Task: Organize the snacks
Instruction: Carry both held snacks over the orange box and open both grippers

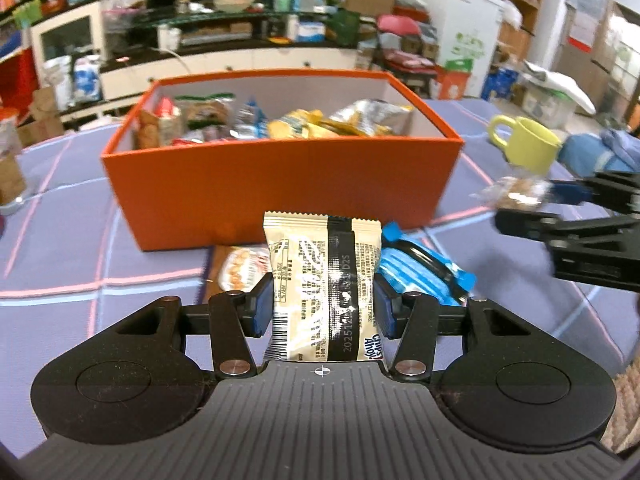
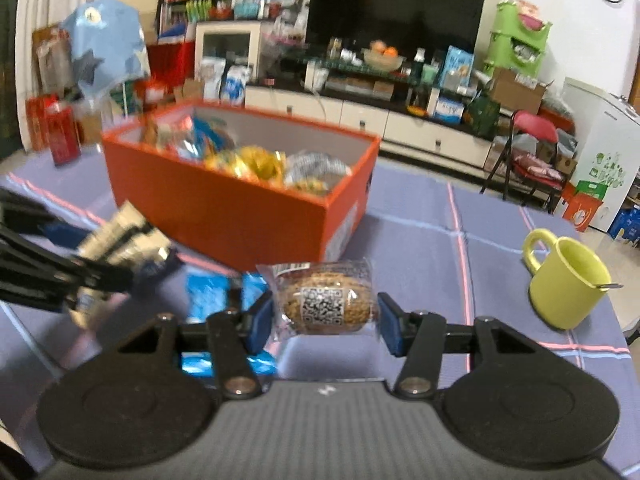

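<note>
My left gripper (image 1: 322, 306) is shut on a cream and black Chips Ahoy packet (image 1: 320, 284), held upright in front of the orange box (image 1: 280, 184). The box holds several snack packets (image 1: 296, 122). My right gripper (image 2: 325, 320) is shut on a clear-wrapped brown cookie (image 2: 324, 302) with a QR label, held above the table. The right gripper also shows at the right of the left wrist view (image 1: 520, 204), and the left one at the left of the right wrist view (image 2: 120, 256). A blue packet (image 1: 420, 272) and a packet with a biscuit picture (image 1: 240, 268) lie before the box.
A yellow-green mug (image 2: 564, 280) stands on the blue checked tablecloth (image 2: 480, 248) to the right of the box. A red carton (image 2: 60, 136) stands at the table's far left. Behind the table are a TV cabinet (image 2: 400, 120) and clutter.
</note>
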A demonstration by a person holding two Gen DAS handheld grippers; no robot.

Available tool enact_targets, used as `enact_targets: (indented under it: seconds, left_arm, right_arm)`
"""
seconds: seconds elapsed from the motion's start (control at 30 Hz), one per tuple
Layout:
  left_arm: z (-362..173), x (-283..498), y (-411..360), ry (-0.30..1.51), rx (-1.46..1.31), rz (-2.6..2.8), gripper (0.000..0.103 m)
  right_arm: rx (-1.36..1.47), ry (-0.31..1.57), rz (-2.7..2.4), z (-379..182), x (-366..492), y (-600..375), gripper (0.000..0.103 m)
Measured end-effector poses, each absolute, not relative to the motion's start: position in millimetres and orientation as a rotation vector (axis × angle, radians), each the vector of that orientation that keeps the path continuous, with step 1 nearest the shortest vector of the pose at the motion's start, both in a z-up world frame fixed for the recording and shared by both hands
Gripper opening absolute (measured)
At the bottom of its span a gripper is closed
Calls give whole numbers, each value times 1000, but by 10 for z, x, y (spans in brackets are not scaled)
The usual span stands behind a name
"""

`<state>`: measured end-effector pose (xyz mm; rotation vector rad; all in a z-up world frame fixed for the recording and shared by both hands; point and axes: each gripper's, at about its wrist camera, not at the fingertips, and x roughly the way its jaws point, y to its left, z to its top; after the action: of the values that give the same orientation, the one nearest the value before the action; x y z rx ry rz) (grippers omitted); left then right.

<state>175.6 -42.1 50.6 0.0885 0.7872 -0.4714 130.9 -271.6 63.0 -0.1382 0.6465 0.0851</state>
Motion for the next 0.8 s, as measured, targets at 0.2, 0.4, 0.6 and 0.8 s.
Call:
enact_targets:
  seconds: [0.2, 0.4, 0.6, 0.8]
  left_arm:
    - [646, 1758, -308, 735, 77, -354, 21]
    - [642, 1855, -227, 748, 59, -269, 21]
    - [567, 1916, -229, 786, 52, -232, 21]
    - [532, 1919, -264, 790, 79, -197, 21]
  right_arm:
    - [-144, 547, 116, 901, 1121, -2460, 55]
    - [-188, 508, 154, 939, 1099, -2249, 55]
    - [-175, 522, 174, 911, 1139, -2237, 55]
    - [-169, 526, 178, 909, 1160, -2231, 55]
